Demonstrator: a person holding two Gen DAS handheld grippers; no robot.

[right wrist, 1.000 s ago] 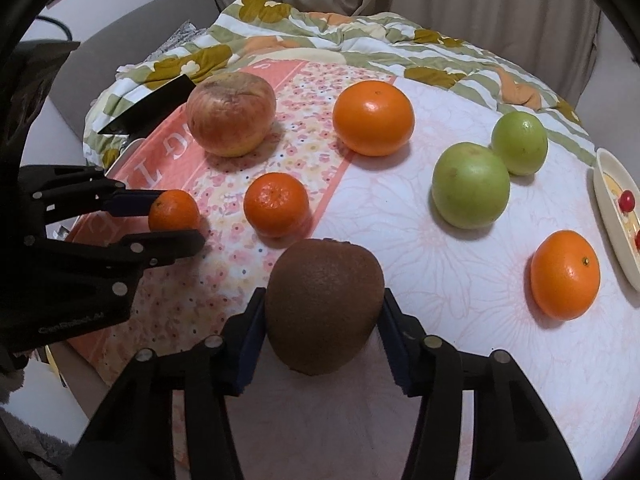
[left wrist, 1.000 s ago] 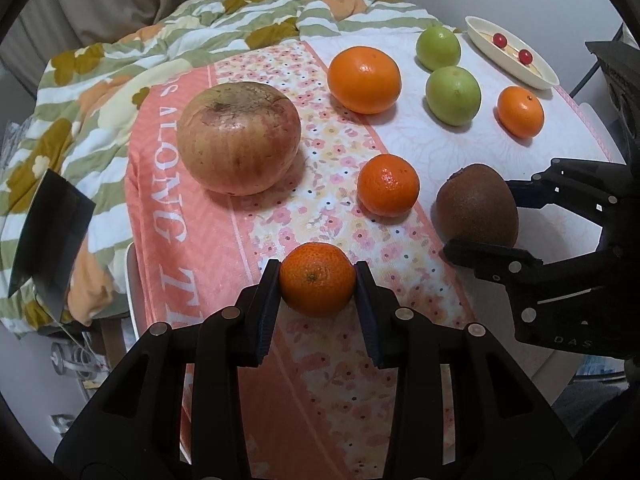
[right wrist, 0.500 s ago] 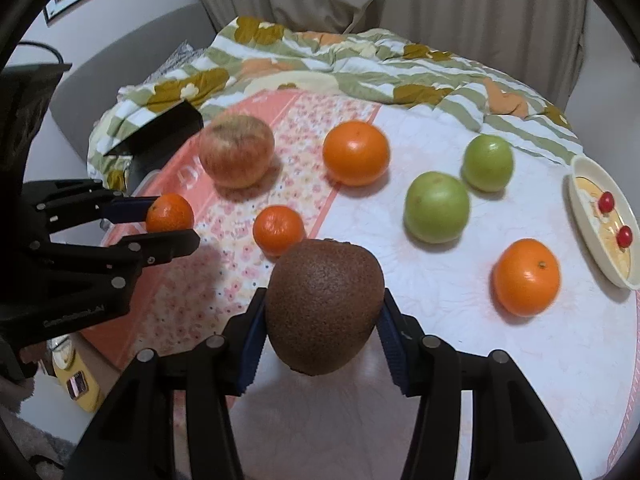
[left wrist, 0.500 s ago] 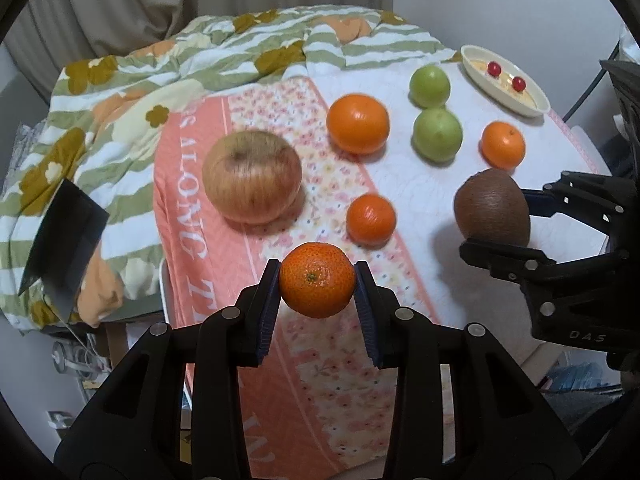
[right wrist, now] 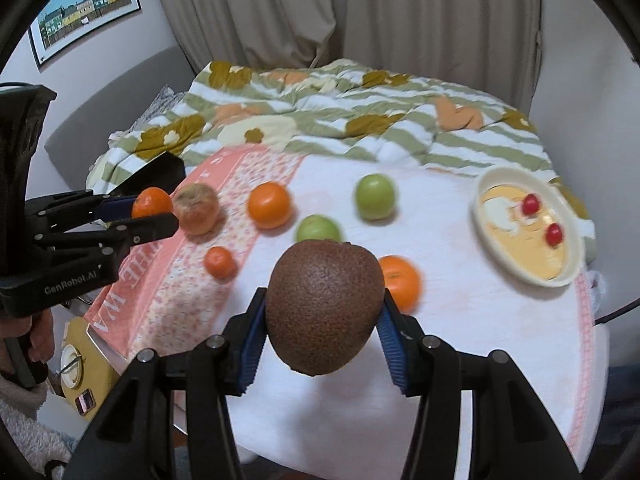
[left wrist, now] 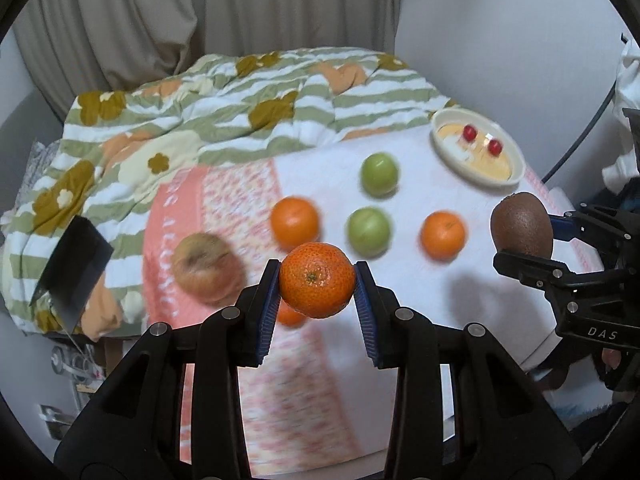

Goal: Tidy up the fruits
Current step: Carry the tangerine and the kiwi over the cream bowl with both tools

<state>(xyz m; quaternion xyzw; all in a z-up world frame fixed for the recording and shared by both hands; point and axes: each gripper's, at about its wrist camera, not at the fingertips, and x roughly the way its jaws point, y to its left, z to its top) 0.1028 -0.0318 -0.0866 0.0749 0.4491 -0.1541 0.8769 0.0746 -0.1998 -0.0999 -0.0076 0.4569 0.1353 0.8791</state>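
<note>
My left gripper is shut on a small mandarin and holds it well above the table; it also shows in the right wrist view. My right gripper is shut on a brown kiwi, also lifted; the kiwi shows at the right of the left wrist view. On the table lie a reddish apple, two oranges, a small mandarin and two green apples.
A cream oval dish with two red cherries stands at the table's right side. A striped floral blanket lies bunched at the back. A black object sits at the left edge. Curtains hang behind.
Both grippers have risen and pulled back from the table with their fruits, so the table fruits look smaller and farther. Both grips stay shut.
</note>
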